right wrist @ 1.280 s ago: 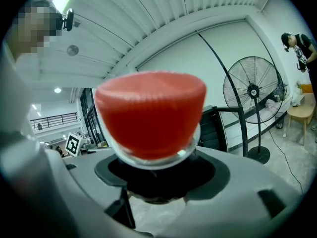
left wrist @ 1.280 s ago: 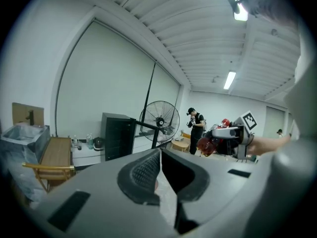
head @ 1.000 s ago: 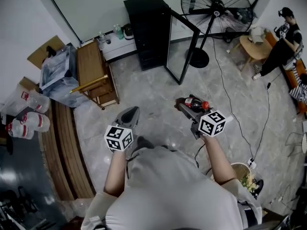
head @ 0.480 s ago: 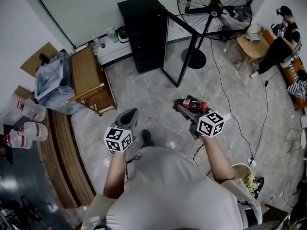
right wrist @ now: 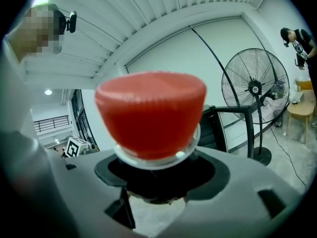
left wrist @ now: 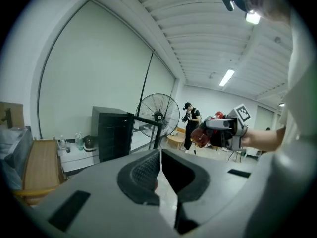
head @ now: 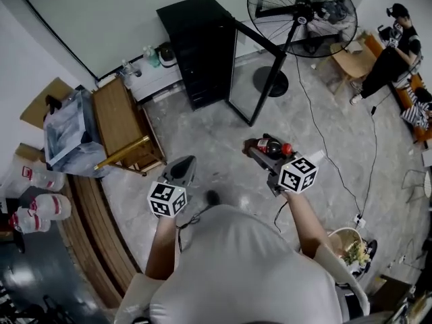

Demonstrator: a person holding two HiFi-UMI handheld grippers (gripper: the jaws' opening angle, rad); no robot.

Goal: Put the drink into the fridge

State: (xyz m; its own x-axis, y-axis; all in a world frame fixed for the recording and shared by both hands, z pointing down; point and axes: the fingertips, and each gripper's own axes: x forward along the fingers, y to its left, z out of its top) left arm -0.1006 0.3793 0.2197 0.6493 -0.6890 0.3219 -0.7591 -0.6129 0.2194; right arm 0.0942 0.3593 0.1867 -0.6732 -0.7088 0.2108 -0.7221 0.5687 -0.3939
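Head view: my right gripper (head: 262, 148) is clamped on the bottle (head: 273, 146), red cap (head: 288, 148) toward me, above bare floor (head: 216, 130). The fridge (head: 196, 46) stands far centre. Its door (head: 244, 73) is swung open on its right side, with the free edge nearest me. Open floor lies between bottle and door. The fan (head: 300, 9) is just right of the door, the cart (head: 121, 117) well left. My left gripper (head: 183, 166) hangs near left.

Left gripper view: jaws are closed together, nothing between them. Fridge ahead, fan to its right.

Right gripper view: the cap fills the middle, jaws pressed on the bottle below it. Fan at right.
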